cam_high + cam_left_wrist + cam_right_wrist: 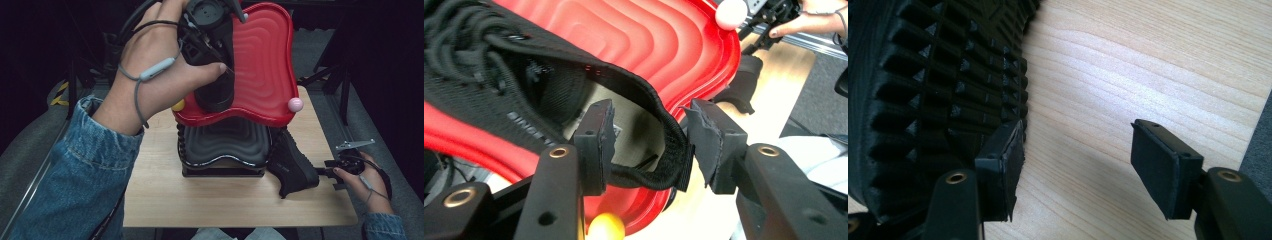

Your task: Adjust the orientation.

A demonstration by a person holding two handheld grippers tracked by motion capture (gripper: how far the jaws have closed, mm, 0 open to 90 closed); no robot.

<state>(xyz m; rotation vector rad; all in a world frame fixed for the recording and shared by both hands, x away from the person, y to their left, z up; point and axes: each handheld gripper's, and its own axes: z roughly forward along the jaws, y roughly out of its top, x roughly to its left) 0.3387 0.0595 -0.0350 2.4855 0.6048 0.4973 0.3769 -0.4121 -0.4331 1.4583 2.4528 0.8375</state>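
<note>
Left gripper (649, 145) open astride heel collar of shoe (514, 95) on red tray (265, 60), upper centre. Withdraw straight, avoiding snagging collar. Right gripper (1078, 165) open beside second shoe (292, 162) on bench (220, 200), lower right.

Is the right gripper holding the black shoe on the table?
No, the right gripper has open jaws over bare table; the black shoe lies beside its left jaw.

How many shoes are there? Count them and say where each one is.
2: one black shoe on the red tray, one black shoe tipped on the table beside the black tray. Others may be hidden.
</note>
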